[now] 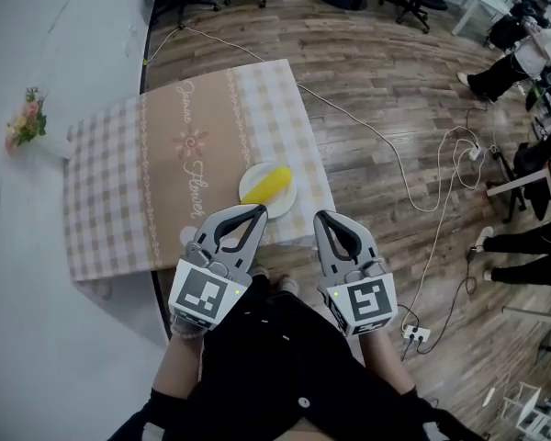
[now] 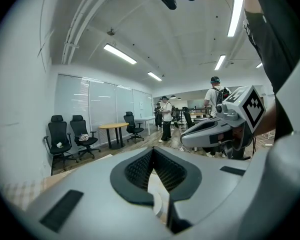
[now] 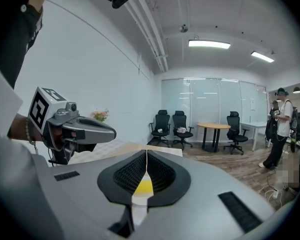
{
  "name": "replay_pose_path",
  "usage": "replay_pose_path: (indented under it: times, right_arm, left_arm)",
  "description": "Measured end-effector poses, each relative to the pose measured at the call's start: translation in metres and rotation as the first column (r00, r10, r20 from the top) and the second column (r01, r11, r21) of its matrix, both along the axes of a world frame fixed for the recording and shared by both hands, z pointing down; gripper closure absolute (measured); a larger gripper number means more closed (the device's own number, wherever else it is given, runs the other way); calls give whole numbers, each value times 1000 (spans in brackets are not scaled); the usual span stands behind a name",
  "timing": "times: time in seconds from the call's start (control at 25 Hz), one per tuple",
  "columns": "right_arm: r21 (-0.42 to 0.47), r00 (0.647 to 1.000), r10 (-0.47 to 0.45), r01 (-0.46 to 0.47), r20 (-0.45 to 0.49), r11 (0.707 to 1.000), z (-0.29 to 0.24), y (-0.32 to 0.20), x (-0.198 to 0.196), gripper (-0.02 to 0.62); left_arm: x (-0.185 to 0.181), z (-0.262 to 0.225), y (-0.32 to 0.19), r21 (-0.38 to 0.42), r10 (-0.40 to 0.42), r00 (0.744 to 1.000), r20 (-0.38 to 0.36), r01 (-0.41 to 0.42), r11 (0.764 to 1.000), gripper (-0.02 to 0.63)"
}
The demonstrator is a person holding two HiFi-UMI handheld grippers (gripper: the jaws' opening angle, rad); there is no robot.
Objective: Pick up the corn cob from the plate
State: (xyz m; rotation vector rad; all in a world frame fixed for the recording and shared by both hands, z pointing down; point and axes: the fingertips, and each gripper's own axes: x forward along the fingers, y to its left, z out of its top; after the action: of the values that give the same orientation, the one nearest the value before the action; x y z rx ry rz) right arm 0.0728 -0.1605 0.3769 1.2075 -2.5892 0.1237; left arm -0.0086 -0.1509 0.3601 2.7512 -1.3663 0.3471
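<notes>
The corn cob (image 1: 270, 184) lay on the white plate (image 1: 250, 182) near the tablecloth's (image 1: 156, 191) front edge. The left gripper (image 1: 261, 210) was closed and empty, its tips near the plate. The right gripper (image 1: 320, 217), beside it, was likewise closed and empty.

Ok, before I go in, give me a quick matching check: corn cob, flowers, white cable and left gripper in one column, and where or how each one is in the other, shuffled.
1. corn cob
2. flowers
3. white cable
4. left gripper

A. on the wooden floor
B. fingers together, nothing between them
C. lying on the plate
D. past the left edge of the tablecloth

Pairs: 1-C, 2-D, 3-A, 4-B.
</notes>
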Motion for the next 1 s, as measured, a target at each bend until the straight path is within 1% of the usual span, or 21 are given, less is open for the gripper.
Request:
replay_pose_path:
  times: [0.28, 0.36, 0.44, 0.48, 0.56, 0.8, 1.0]
  right_arm:
    - [-25, 999, 13, -14, -33, 1000, 4, -5, -7, 552]
    - [-27, 999, 19, -20, -36, 999, 5, -6, -7, 552]
    - [-30, 999, 28, -29, -38, 999, 6, -7, -7, 552]
    - [-33, 999, 33, -34, -39, 999, 7, -8, -7, 552]
    - [-37, 998, 45, -46, -42, 998, 9, -10, -5, 553]
    - [-31, 995, 94, -95, -42, 995, 13, -14, 3, 552]
    - [-36, 990, 136, -138, -47, 990, 15, -16, 11, 553]
  left_arm:
    - [-10, 6, -13, -10, 10, 1000, -7, -10, 1000, 594]
    - [-11, 9, -17, -6, 21, 1000, 10, -21, 1000, 592]
    - [-11, 15, -22, 22, 51, 998, 48, -52, 998, 594]
    - [-10, 17, -25, 34, 62, 997, 56, -64, 997, 594]
    - [-9, 21, -32, 40, 66, 997, 49, -68, 997, 594]
    - [-4, 31, -48, 22, 70, 997, 35, -71, 997, 592]
    - [-4, 44, -59, -11, 79, 996, 33, -78, 997, 592]
